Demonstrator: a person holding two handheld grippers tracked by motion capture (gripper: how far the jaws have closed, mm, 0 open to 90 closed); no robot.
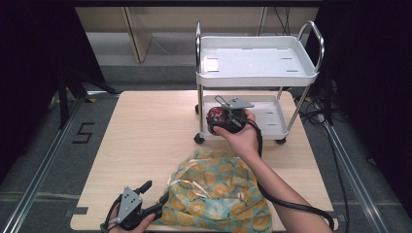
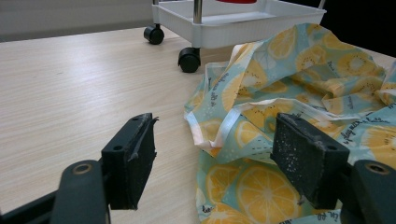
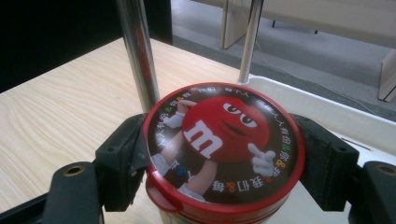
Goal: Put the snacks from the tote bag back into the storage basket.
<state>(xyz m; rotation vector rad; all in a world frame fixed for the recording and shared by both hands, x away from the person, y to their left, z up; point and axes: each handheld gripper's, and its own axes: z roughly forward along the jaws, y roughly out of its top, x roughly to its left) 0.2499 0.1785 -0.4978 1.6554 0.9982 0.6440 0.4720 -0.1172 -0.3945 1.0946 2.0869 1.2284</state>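
A round candy tub with a red-rimmed lid [image 3: 224, 140] showing a red cartoon character sits between the jaws of my right gripper [image 3: 222, 161], which is shut on it. In the high view that tub [image 1: 215, 115] is held at the lower shelf's front left corner of the white cart [image 1: 252, 77]. A teal cloth bag with yellow fruit prints [image 1: 218, 191] lies crumpled on the table's near side. My left gripper [image 1: 154, 196] stands open at the bag's left edge, and its jaws straddle a fold of the bag [image 2: 247, 140] without pinching it.
The wooden table [image 1: 145, 136] has bare surface on its left half. The cart's black wheels [image 2: 189, 59] rest on the table behind the bag. Chrome cart posts [image 3: 137, 51] rise just beyond the tub. A black cable [image 1: 291, 204] trails from the right gripper.
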